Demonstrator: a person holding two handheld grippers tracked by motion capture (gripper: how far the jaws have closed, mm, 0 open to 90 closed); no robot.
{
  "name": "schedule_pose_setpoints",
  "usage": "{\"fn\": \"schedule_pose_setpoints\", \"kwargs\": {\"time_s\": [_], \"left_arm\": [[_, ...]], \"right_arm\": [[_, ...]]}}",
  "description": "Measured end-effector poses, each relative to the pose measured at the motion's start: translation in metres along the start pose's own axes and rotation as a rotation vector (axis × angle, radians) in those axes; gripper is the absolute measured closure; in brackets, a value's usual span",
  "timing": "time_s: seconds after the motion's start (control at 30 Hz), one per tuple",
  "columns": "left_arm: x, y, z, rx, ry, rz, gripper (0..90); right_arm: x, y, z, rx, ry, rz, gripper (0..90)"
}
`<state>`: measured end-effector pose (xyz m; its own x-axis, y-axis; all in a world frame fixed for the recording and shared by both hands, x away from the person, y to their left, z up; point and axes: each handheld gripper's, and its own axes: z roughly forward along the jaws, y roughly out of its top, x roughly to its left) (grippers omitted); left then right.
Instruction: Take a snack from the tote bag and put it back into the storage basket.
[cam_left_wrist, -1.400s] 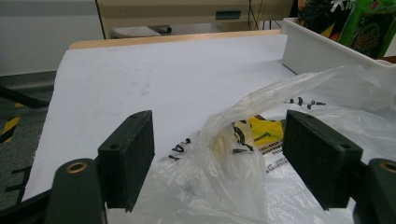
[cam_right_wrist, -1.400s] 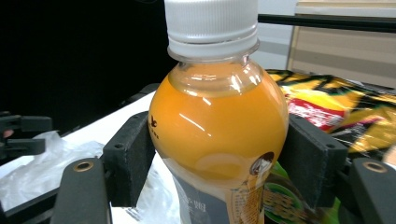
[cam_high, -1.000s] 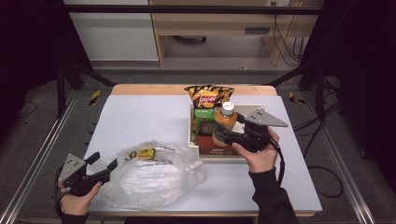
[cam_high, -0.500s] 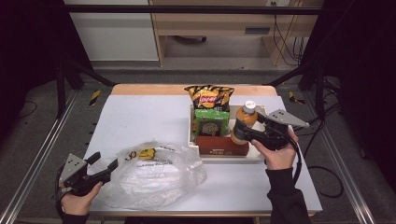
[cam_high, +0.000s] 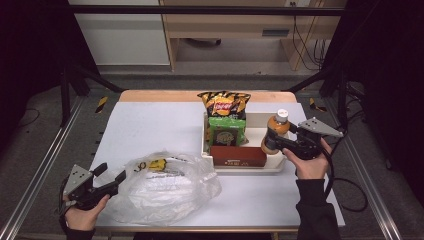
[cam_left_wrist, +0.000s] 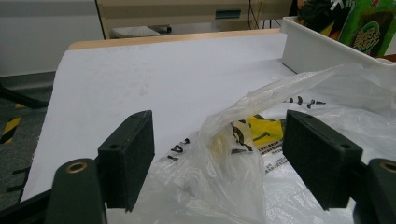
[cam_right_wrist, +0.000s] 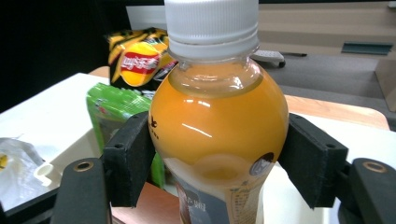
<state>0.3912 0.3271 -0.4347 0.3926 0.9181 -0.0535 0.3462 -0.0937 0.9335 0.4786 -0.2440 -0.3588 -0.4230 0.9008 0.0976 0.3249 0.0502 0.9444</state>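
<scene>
A lab-like recording room: white-topped table (cam_high: 150, 130), dark metal frame (cam_high: 65, 90), floor cables (cam_high: 305, 45).

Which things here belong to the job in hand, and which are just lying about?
In play:
- orange drink bottle, clamped in the right hand-held gripper
- plastic bag, between the left hand-held gripper's open jaws
- white tray

Lying about, probably:
- chip bag
- green packet
- brown box

Light falls from above onto my desk (cam_high: 150, 130), which glows bright white while the room around it sinks into near black. The high view is soft and grainy. A glare streak sits on the orange bottle (cam_right_wrist: 217, 121) between my right jaws, and the background there blurs.
</scene>
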Motion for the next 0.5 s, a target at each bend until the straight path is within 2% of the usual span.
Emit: {"fn": "schedule_pose_setpoints", "kwargs": {"time_s": [0.37,0.5], "left_arm": [[0.000,0.000,0.000,0.002,0.001,0.003,24.7],[0.000,0.000,0.001,0.001,0.002,0.001,24.7]], "right_arm": [[-0.018,-0.013,-0.001,0.030,-0.022,0.012,30.9],[-0.021,-0.019,0.001,0.043,-0.025,0.005,30.9]]}}
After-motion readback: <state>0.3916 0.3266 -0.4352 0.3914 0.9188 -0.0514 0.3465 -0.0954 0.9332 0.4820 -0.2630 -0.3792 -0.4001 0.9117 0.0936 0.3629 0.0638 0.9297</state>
